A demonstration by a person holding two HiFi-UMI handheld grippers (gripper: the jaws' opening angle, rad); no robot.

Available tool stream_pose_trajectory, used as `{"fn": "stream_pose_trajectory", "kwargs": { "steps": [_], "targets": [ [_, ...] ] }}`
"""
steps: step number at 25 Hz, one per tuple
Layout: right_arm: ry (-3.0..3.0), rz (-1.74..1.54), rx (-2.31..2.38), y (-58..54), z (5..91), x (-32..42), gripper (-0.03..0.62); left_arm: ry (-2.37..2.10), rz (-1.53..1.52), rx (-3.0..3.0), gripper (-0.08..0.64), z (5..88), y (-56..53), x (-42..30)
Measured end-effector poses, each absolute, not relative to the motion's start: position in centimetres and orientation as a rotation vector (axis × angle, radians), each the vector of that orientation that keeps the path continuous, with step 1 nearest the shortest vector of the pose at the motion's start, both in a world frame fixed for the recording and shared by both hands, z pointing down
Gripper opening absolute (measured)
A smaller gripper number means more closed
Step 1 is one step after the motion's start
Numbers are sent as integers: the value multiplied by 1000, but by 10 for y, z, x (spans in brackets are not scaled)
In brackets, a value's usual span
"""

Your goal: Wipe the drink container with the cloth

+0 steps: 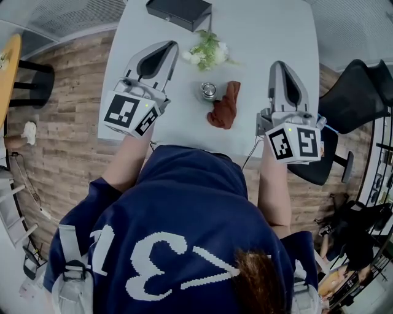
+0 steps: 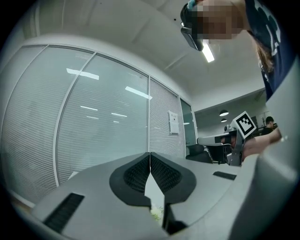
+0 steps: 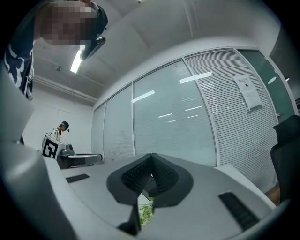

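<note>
A small shiny metal drink container [image 1: 209, 91] stands upright near the middle of the pale table [image 1: 264, 37]. A rust-red cloth [image 1: 225, 105] lies crumpled just to its right, touching or nearly touching it. My left gripper [image 1: 167, 46] hovers to the left of the container, jaws pressed together with nothing between them. My right gripper [image 1: 280, 65] is held to the right of the cloth, also shut and empty. Both gripper views look up over the closed jaws at glass walls; neither shows the container or cloth.
A bunch of green and white flowers [image 1: 207, 50] lies just beyond the container. A black box [image 1: 179, 10] sits at the table's far edge. A black office chair [image 1: 350, 101] stands to the right of the table. Wooden floor lies to the left.
</note>
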State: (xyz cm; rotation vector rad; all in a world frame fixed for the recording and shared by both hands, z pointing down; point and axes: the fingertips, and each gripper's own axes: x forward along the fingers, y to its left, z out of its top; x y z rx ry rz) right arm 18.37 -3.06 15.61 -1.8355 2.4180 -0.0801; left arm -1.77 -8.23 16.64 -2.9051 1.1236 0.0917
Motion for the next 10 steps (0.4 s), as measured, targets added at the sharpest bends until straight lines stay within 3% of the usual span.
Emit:
{"fn": "stream_pose_trajectory", "kwargs": {
  "steps": [10],
  "targets": [
    [2411,-48,-1858,-23,154,183,25,1127,70,-2893,18,168,-75,-19]
  ]
}}
